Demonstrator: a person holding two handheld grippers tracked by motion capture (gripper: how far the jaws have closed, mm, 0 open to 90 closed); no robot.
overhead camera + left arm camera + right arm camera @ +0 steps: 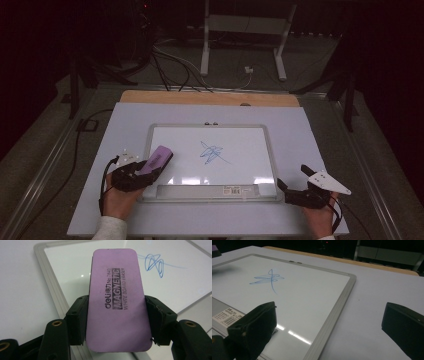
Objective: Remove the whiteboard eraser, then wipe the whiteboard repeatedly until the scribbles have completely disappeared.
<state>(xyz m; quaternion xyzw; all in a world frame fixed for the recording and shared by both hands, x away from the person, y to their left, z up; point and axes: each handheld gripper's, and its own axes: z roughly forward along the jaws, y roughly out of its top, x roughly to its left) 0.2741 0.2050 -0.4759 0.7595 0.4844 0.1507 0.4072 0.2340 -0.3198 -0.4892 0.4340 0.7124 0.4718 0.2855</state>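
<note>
We see a pale table [125,120] with a wooden strip along its twelve o'clock edge. A framed whiteboard [165,137] lies flat at its centre, blue scribble [212,152] mid-board, a grey tray with a barcode label along its six o'clock side.

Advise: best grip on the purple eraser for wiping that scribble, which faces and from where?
Grip the purple eraser across its two long side edges near the rear half, coming from its near short end, as the left gripper does. The flat labelled top is too wide; narrow parallel sides suit the jaws and leave the front free toward the blue scribble.
</note>
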